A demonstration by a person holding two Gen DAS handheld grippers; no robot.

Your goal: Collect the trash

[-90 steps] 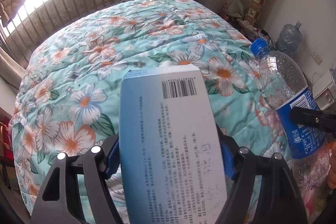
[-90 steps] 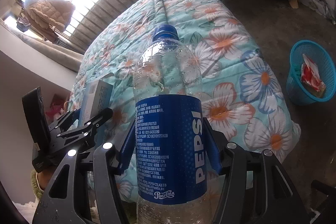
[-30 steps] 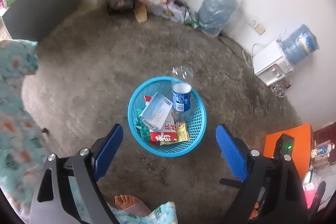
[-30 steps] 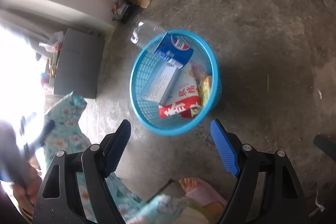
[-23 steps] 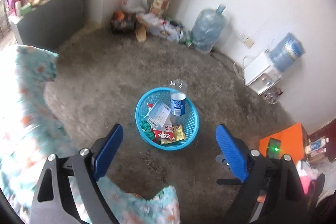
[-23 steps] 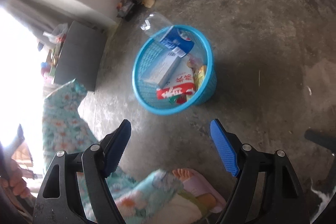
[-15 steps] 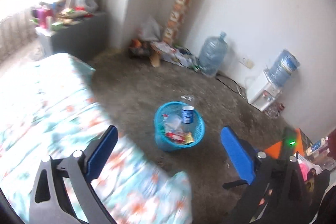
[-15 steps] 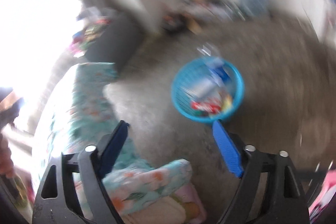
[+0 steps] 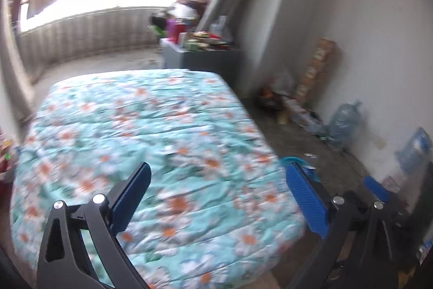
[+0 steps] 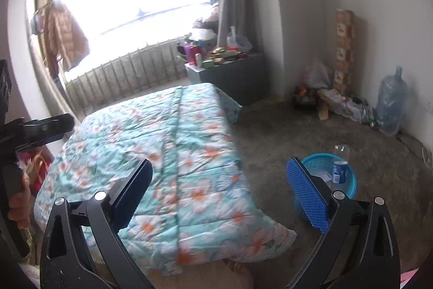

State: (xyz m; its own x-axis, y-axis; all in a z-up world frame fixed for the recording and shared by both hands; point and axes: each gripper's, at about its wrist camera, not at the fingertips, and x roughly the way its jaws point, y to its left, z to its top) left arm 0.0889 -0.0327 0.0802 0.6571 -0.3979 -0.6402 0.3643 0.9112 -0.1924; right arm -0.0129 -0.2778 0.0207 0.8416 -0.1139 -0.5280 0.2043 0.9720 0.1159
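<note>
My left gripper (image 9: 219,194) is open and empty, held above the floral quilt (image 9: 151,142). My right gripper (image 10: 219,191) is open and empty too, above the quilt's near edge (image 10: 173,153). The blue trash basket (image 10: 349,180) stands on the concrete floor to the right of the bed, with a Pepsi bottle (image 10: 339,169) upright inside. In the left wrist view only the basket's rim (image 9: 291,160) shows behind the right finger. The left gripper's handle (image 10: 35,130) shows at the left edge of the right wrist view. No trash is visible on the quilt.
A grey cabinet (image 10: 230,75) with clutter stands past the bed by the window. A tall patterned box (image 10: 345,50), bags and a large water jug (image 10: 391,102) line the right wall. Bare concrete floor (image 10: 297,132) lies between bed and wall.
Both grippers swung up and away from the basket, back toward the bed. The carton and bottle held three seconds ago lie in the basket.
</note>
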